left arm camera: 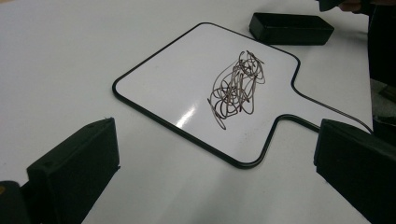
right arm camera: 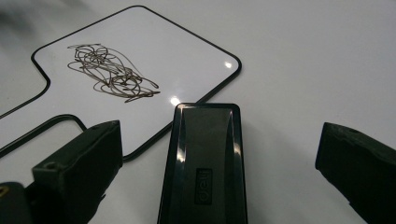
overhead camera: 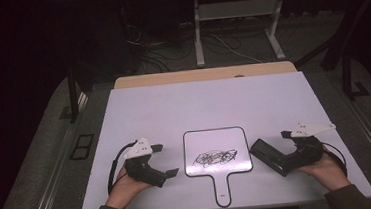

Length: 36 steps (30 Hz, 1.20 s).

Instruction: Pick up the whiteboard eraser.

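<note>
Closing on the black eraser (right arm camera: 201, 163), which lies just right of the scribbled whiteboard (overhead camera: 217, 147), the right gripper (right arm camera: 219, 154), jaws spread, should pinch its long sides squarely; left gripper (overhead camera: 162, 161) rests spread.

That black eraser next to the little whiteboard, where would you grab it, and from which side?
Grip the eraser across its two long sides, near the middle. It is a long, narrow block lying flat on the table, just off the whiteboard's right edge. The right claw is already lined up: its open jaws stand either side of the block, so it probably only needs to move forward and close.
</note>
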Each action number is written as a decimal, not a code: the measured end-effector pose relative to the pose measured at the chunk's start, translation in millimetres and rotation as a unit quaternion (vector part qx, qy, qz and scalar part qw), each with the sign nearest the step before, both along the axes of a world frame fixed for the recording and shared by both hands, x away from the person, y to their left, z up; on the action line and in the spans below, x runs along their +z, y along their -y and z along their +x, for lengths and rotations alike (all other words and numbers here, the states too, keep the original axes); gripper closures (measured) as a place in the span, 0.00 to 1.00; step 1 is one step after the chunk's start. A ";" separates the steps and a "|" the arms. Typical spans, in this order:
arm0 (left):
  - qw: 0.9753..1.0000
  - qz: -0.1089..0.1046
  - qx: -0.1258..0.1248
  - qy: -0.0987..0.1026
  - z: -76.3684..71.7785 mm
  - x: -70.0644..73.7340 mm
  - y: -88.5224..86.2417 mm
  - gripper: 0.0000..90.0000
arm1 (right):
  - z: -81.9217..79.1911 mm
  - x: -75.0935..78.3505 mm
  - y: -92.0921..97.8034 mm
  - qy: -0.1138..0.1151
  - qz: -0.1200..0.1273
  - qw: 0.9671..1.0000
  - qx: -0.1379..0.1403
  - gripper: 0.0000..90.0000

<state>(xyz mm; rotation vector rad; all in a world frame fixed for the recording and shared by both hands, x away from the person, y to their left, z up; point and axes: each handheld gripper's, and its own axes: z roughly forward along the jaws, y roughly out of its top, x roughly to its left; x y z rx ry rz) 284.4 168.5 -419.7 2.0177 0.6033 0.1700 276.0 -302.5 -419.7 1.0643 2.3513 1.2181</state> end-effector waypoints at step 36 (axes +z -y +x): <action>1.000 -0.003 -0.001 -0.004 0.0 -1.9 -1.5 0.00 | 11.1 -9.5 -18.2 -0.080 -0.112 0.990 0.021 0.22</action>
